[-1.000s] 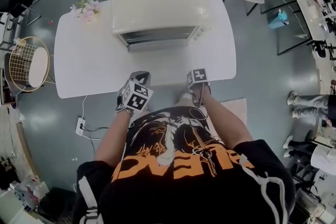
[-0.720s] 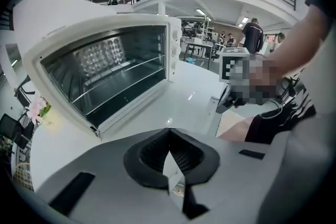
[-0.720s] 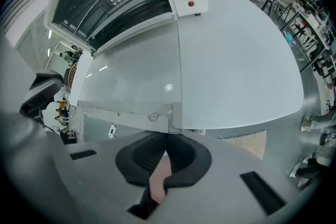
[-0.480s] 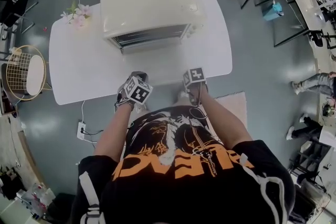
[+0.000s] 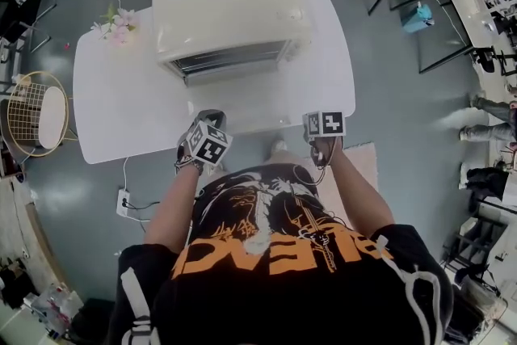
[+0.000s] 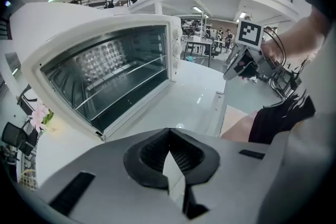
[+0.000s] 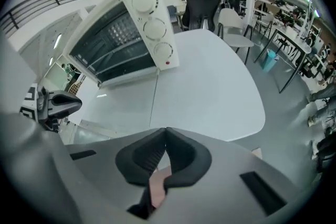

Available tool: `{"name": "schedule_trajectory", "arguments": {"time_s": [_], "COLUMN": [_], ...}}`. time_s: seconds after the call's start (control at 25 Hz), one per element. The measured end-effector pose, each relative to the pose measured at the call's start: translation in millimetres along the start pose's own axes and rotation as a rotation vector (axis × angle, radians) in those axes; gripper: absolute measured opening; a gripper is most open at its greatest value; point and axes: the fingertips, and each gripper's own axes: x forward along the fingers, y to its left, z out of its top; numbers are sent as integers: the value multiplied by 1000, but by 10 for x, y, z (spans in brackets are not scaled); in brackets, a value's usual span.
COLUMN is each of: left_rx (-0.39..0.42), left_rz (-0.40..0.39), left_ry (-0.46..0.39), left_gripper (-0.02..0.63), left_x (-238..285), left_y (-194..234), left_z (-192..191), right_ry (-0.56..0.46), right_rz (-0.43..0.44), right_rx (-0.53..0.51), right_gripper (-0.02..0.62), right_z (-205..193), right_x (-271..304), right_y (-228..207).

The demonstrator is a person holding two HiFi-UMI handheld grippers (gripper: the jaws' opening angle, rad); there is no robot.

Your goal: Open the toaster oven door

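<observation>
Oven (image 6: 113,57): left end cut off at pic edge, left gripper view; dials (image 7: 155,29) on its right end, markings too small to read.

One white box-shaped toaster oven (image 5: 233,12) with three round white dials (image 7: 155,29) was counted on one white rounded table (image 5: 121,109). Two grey two-jaw grippers were counted: the left gripper (image 6: 168,139) and the right gripper (image 7: 166,134). One bunch of pink flowers (image 5: 115,18) and one round gold wire basket (image 5: 36,113) were also counted.

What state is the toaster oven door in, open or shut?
Shut. The glass door lies flush in the toaster oven front, level with the knob panel, in both gripper views.
</observation>
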Motion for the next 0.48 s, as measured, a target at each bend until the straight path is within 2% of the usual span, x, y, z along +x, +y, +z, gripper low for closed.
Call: {"name": "schedule_trajectory", "arguments": {"time_s": [0.12, 0.2, 0.28, 0.4, 0.48], "left_rx": [-36, -72, -105, -133, -148], "left_rz": [2, 15, 63, 184, 251], "left_ry": [-51, -119, -261, -524, -643], "left_gripper": [21, 21, 21, 21, 21], "left_x": [-126, -249, -475, -1051, -1434], "left_y": [55, 121, 238, 438, 555], "left_z": [126, 260, 497, 906, 1102], "right_ry": [-73, -134, -217, -408, -542], "right_rz": [40, 77, 119, 209, 259], "right_rx": [-30, -64, -98, -158, -208], "right_gripper": [14, 14, 14, 14, 14], "right_z": [301, 514, 734, 1095, 1353], "right_x": [-149, -238, -371, -742, -1077], "right_y": [151, 347, 577, 987, 1265]}}
